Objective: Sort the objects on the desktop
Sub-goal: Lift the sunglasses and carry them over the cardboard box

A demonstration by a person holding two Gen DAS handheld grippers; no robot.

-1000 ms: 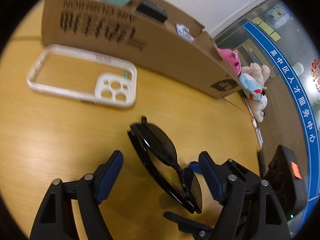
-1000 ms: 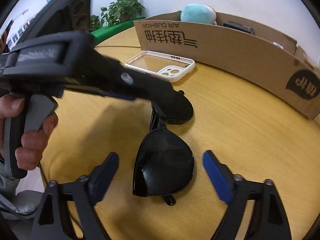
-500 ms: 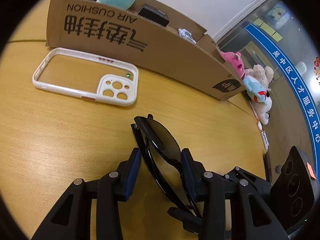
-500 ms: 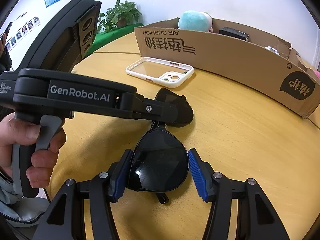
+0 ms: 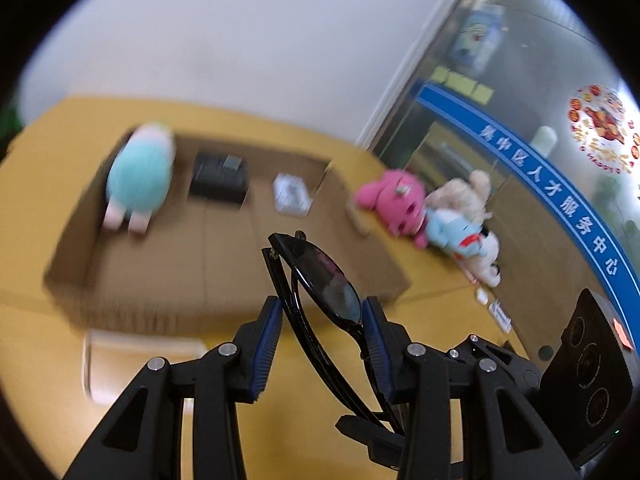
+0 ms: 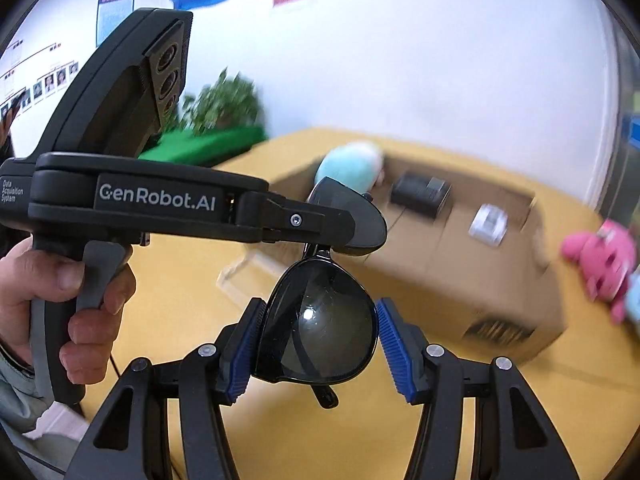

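Observation:
Both grippers hold the black folded sunglasses in the air above the yellow table. My left gripper [image 5: 320, 328] is shut on one lens of the sunglasses [image 5: 320, 276]. My right gripper [image 6: 318, 340] is shut on the other lens of the sunglasses [image 6: 324, 328]. The left gripper's body [image 6: 160, 204] crosses the right wrist view from the left. Beyond the glasses lies the open cardboard box [image 5: 224, 248], also in the right wrist view [image 6: 480, 280].
The box holds a teal plush [image 5: 140, 172], a black device [image 5: 218, 178] and a small white packet [image 5: 292, 194]. Pink and pale plush toys [image 5: 400, 200] lie to its right. A white phone case [image 5: 132, 352] lies on the table in front of the box.
Both grippers closed on the sunglasses and lifted them off the table toward the box. The views now look down into the box.

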